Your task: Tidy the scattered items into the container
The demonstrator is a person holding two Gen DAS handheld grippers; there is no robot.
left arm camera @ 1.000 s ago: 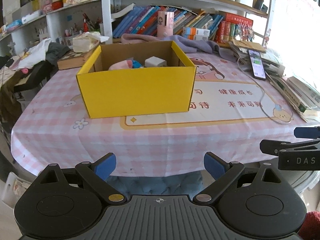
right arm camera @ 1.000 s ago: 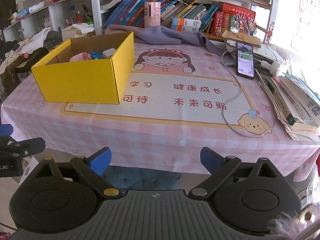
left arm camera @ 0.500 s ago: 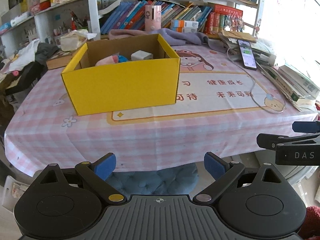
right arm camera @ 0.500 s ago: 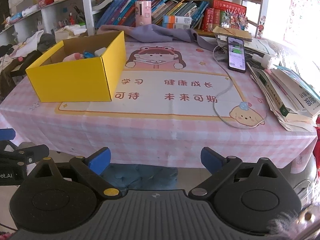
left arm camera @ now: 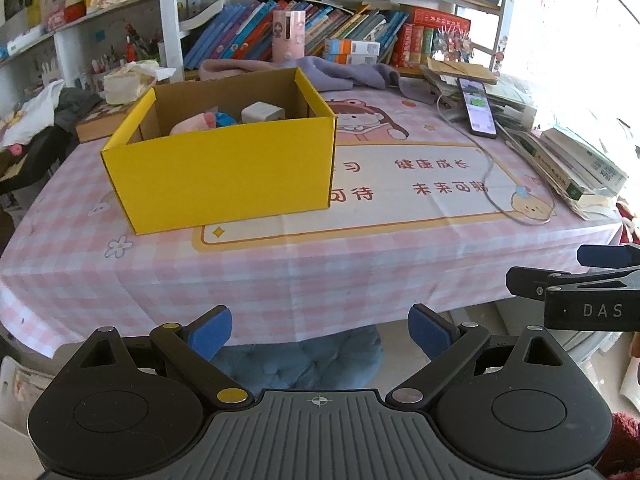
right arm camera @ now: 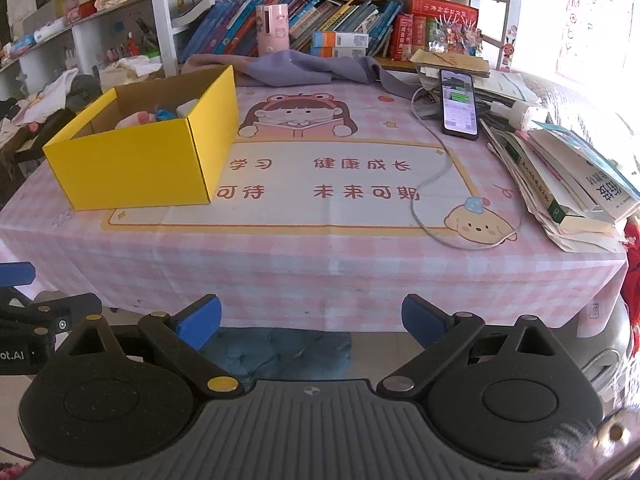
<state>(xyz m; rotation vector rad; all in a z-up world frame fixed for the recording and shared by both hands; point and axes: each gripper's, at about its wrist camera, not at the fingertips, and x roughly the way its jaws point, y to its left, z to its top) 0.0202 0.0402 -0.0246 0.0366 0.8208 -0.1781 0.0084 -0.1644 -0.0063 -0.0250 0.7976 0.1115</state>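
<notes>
A yellow cardboard box stands on the pink checked tablecloth, also in the right wrist view. Inside it lie a pink item, a blue item and a white block. My left gripper is open and empty, held off the table's front edge. My right gripper is open and empty, also off the front edge. Each gripper shows at the side of the other's view: the right one, the left one.
A phone with a white cable lies at the back right. A stack of books and papers fills the right edge. A purple cloth lies at the back before bookshelves. A blue cushioned chair sits under the table.
Both grippers have pulled back and away from the table, so the box and tabletop look smaller and farther. Both stay open and empty.
</notes>
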